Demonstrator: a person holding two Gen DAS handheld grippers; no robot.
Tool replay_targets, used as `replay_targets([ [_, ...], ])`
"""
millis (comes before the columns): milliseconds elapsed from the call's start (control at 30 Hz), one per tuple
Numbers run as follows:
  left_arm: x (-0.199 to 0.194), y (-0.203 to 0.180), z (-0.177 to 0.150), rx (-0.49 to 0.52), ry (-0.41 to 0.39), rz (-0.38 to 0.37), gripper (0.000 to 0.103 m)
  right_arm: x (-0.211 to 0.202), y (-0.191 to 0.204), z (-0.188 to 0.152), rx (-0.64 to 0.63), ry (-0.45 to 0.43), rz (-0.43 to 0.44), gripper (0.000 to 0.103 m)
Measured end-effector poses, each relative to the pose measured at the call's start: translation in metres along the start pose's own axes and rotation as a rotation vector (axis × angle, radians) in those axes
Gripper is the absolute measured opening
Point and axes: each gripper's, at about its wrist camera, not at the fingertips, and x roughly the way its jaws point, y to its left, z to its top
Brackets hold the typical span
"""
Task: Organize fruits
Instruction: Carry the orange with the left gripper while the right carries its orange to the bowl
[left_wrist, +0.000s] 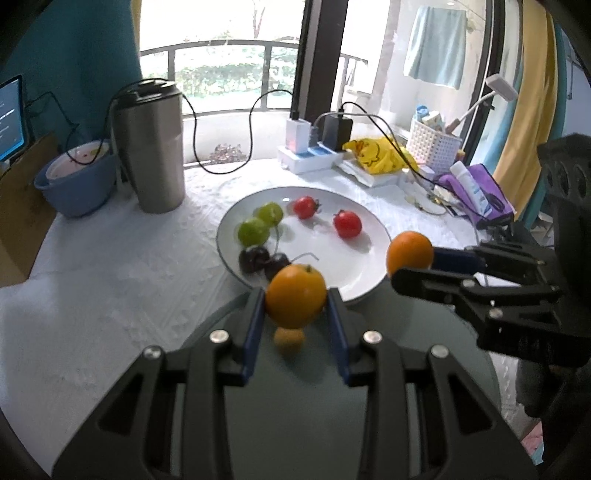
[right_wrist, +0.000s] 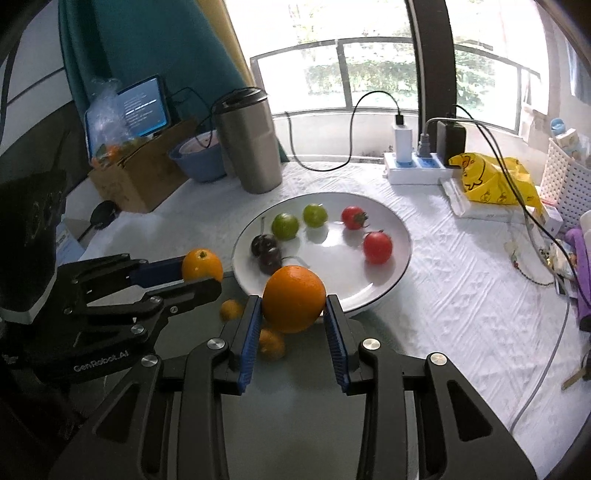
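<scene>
Black linkage arms w/ blue ribbed pads fill the near field in both wrist views. Left tool (left_wrist: 295, 301) is closed down to fruit width on a small orange (left_wrist: 295, 295), pads pressing its sides at about the widest part, stem dimple facing up. Right tool (right_wrist: 293, 301) does the same w/ a second orange (right_wrist: 294, 298). Both are clear of the surface; dim orange reflections lie on the glossy dark-grey mat (left_wrist: 406, 314) under them, so the fruit hangs above it, prob. mid-carry toward the plate.

White plate (right_wrist: 399, 280) sits mid-desk, its near rim overlapping the mat's far edge. It's glazed, shallow, thin dark rim. Contents look sorted by kind: two green round fruits (right_wrist: 298, 220) far-left on the plate, two dark cherries (right_wrist: 267, 253) w/ stems near-left, two red tomatoes (right_wrist: 366, 232) w/ green calyxes to the right. The bare near-right part of the plate seems the likely spot for the oranges.

Pinching at the widest part suits a round, slightly dimpled peel: firm enough not to dent, ribbed pads stop slip.

Desk (right_wrist: 461, 277) has a white crinkled cloth. Toward its far-left edge stands a brushed-steel tumbler (right_wrist: 249, 142) w/ black lid, a blue bowl (right_wrist: 199, 158) just beside it; power strip and yellow bag toward the far-right corner.
</scene>
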Motion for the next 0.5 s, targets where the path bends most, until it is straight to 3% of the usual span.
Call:
replay_targets([
  [500, 0.032, -0.003, 0.016, -0.003, 0.031, -0.01, 0.034, 0.018, -0.035, 0.017, 0.029, 0.002, -0.029, 0.036],
])
